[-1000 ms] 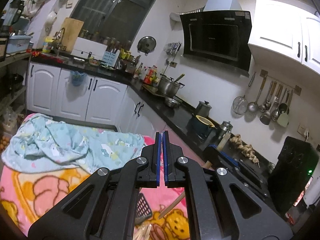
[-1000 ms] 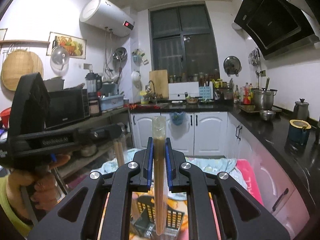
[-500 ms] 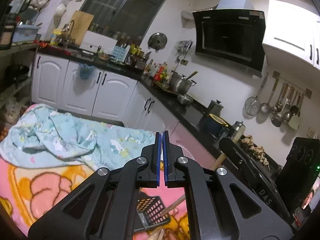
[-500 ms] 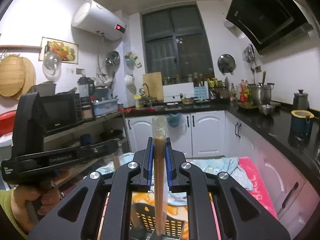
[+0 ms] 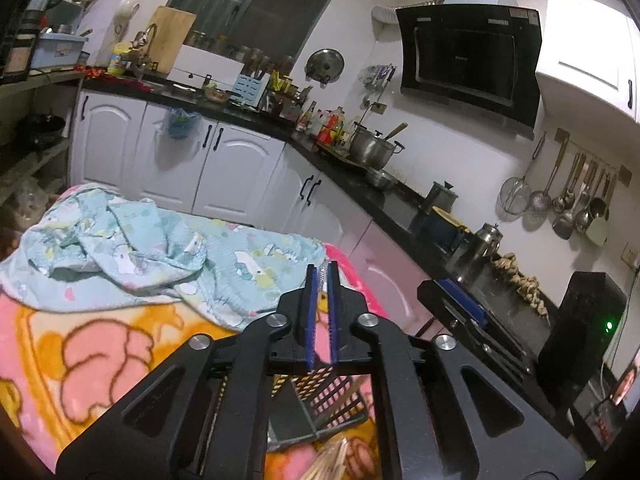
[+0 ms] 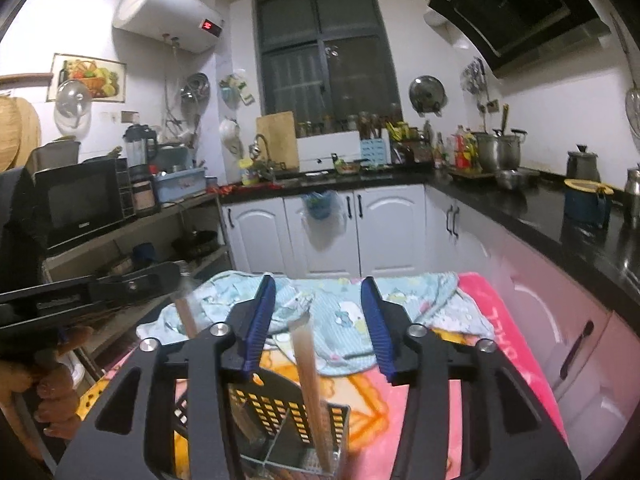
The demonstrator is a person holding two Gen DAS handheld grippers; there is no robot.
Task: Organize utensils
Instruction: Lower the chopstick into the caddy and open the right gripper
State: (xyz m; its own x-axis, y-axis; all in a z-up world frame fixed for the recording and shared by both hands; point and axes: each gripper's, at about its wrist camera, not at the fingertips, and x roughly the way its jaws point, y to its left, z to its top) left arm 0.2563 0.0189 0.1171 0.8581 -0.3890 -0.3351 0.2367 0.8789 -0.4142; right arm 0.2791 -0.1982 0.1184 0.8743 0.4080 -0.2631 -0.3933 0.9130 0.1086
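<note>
right gripper (image 6: pixel 318 322) has just been opening: its blue pads, clamped a moment ago on the sleeved bundle of chopsticks (image 6: pixel 310 384), now stand well apart with the bundle loose between them, touching neither. the bundle stands nearly upright, its lower end down inside the black perforated utensil holder (image 6: pixel 296 420), so the drop into a compartment looks done. it is brown and slim in a clear wrapper that pokes above the holder's rim. left gripper (image 5: pixel 321 316), beside the holder, is all but together, with nothing visibly in it. more loose chopsticks (image 5: pixel 328 460) lie just in front of the holder.
</note>
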